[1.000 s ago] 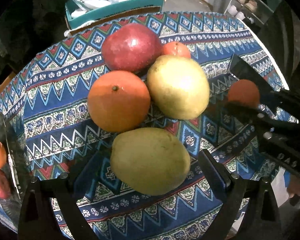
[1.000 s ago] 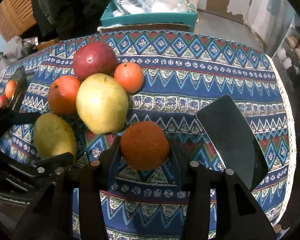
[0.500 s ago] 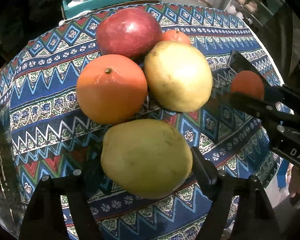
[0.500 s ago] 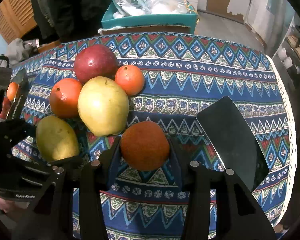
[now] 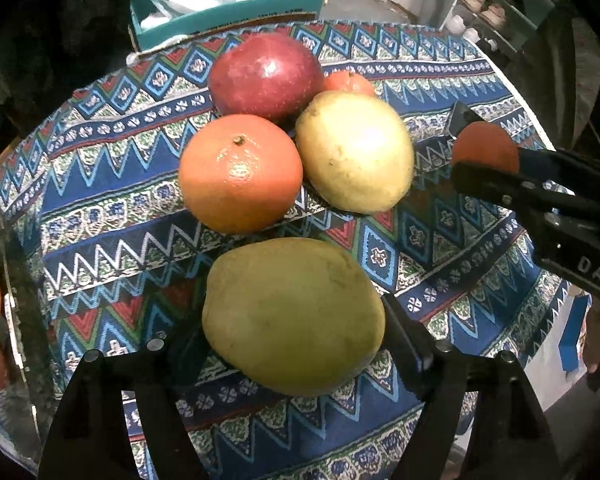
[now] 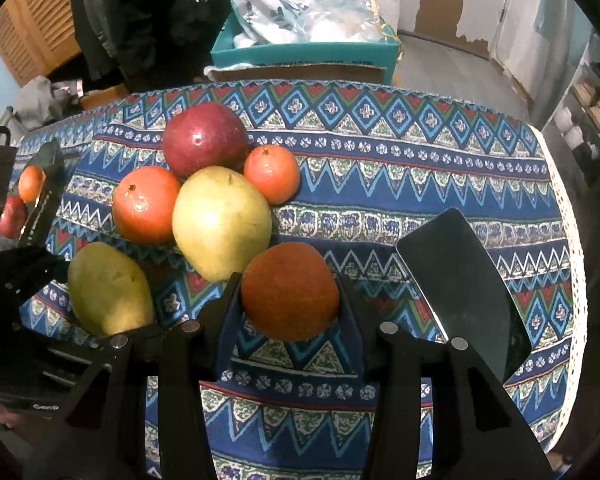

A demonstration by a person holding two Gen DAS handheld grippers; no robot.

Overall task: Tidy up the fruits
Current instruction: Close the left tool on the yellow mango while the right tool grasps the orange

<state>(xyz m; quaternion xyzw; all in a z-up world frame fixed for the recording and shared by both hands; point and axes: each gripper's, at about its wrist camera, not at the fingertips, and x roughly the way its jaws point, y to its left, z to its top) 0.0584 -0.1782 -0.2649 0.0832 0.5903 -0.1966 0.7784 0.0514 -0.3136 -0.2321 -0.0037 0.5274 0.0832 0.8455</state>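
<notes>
Gripping a green mango (image 5: 292, 316), the left hand-held gripper (image 5: 292, 344) pressed both sides; the right hand-held gripper (image 6: 290, 300) clamped a brownish-orange fruit (image 6: 290, 290).

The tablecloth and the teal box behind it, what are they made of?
The tablecloth looks like woven fabric: matte, with a printed zigzag and diamond pattern and a lacy white edge on the right. The teal box looks like cardboard: a brown torn flap shows at its front. I can't be sure of either by look alone.

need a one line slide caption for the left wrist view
Left gripper shut on a green mango, with an orange, yellow mango and red apple behind on the patterned tablecloth.
</notes>
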